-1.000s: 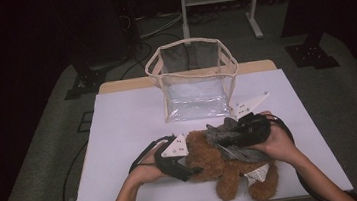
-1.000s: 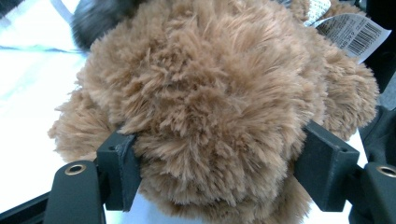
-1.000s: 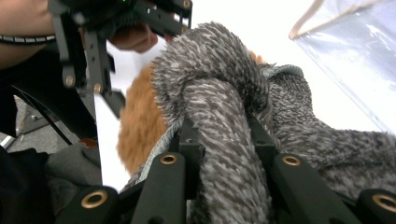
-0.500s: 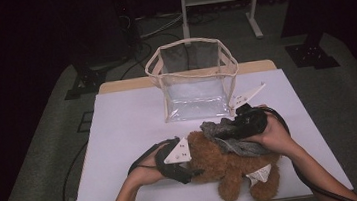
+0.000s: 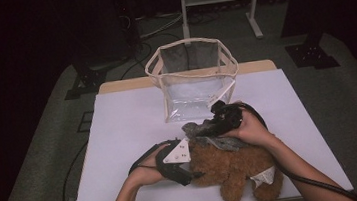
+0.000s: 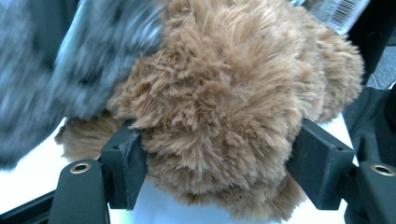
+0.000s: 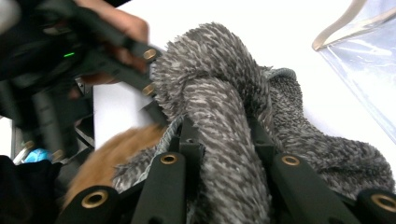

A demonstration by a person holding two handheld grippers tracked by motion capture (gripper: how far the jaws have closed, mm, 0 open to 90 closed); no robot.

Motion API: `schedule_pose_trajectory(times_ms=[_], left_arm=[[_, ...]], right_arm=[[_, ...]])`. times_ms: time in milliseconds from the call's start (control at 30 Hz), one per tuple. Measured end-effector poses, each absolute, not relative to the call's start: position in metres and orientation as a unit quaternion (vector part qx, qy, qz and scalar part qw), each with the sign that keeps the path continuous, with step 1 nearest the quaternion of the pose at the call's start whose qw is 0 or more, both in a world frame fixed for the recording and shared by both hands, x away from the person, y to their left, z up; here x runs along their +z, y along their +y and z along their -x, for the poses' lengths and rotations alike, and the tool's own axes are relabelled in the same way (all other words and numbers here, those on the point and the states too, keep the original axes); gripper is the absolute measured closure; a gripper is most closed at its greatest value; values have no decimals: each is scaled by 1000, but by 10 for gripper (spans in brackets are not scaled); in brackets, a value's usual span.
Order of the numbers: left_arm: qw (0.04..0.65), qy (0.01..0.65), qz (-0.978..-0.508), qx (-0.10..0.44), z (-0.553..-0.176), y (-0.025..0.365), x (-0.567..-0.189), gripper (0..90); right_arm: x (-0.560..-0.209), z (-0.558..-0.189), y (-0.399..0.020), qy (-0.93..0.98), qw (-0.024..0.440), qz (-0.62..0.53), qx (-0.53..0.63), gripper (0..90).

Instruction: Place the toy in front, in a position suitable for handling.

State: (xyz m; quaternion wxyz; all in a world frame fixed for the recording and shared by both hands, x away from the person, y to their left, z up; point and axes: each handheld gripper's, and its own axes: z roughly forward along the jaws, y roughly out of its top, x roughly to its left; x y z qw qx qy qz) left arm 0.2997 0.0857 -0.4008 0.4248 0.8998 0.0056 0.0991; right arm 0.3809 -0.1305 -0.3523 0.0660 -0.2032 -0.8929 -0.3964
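The brown teddy bear, lower centre, is pinched by the left gripper; the right gripper clamps its grey scarf, which may tear or slip free.

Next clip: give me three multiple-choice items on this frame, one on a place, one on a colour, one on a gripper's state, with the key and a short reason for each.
1. Where does the clear bag stand?
A. On the table's far side, beyond the plush toy
B. On the floor
C. At the table's near edge

2. What colour is the plush toy between the left gripper's jaws?
A. White
B. Brown
C. Blue

3. What is the right gripper doing?
A. Hanging open over bare table
B. Gripping the bag's rim
C. Shut on the grey fuzzy cloth

Key: 1 A, the high view shows the bag behind the toy, away from the person. 2 B, the left gripper view shows brown fur between its jaws. 3 C, the right gripper view shows both jaws pressed on the grey cloth.
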Motion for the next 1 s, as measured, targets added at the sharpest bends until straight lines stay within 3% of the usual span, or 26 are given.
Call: schedule_pose_trajectory(times_ms=[467,767,1000], left_arm=[[439,61,-890,104,-316,91,-400,274],[452,60,-883,111,-317,101,-394,275],[450,66,-882,120,-318,98,-398,337]], right_arm=[[-341,-316,-182,-885,26,197,-421,728],[-350,-331,-177,-883,-14,210,-419,735],[-351,-353,-177,-877,-19,230,-421,736]])
